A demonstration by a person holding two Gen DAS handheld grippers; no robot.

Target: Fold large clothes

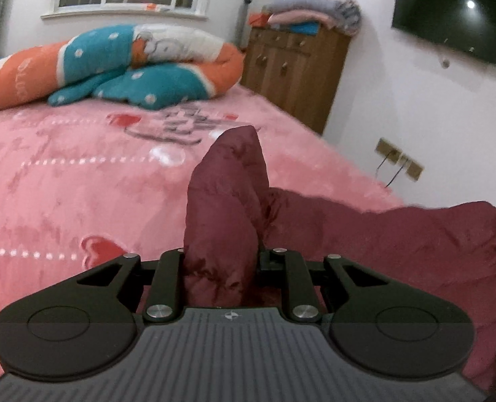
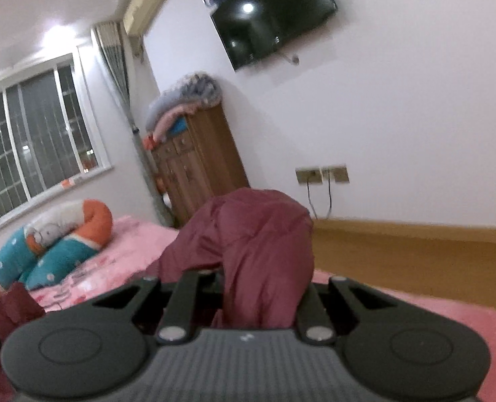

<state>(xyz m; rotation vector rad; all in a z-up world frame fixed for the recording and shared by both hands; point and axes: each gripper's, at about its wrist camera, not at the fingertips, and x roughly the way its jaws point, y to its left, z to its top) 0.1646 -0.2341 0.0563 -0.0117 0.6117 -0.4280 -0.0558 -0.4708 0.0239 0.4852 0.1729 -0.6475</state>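
Pink plush covers the bed (image 1: pixel 63 184), which spreads ahead of and below both claws. Across it, to the right of the left claw (image 1: pixel 221 261), lies the bulk of a maroon padded garment (image 1: pixel 398 244), rumpled and not laid flat. No finished fold shows in either view. The left claw is clenched on a bunched part of that garment, which stands up between its jaws. The right claw (image 2: pixel 258 288) likewise grips a thick hump of the same cloth, raised above the bed and draping over its front. Judgement: the work is at an early stage, with two holds taken and the garment lifted, not yet folded. Spreading, folding and smoothing appear outstanding. A rolled quilt (image 1: pixel 130 63) rests far ahead of the left claw, untouched.
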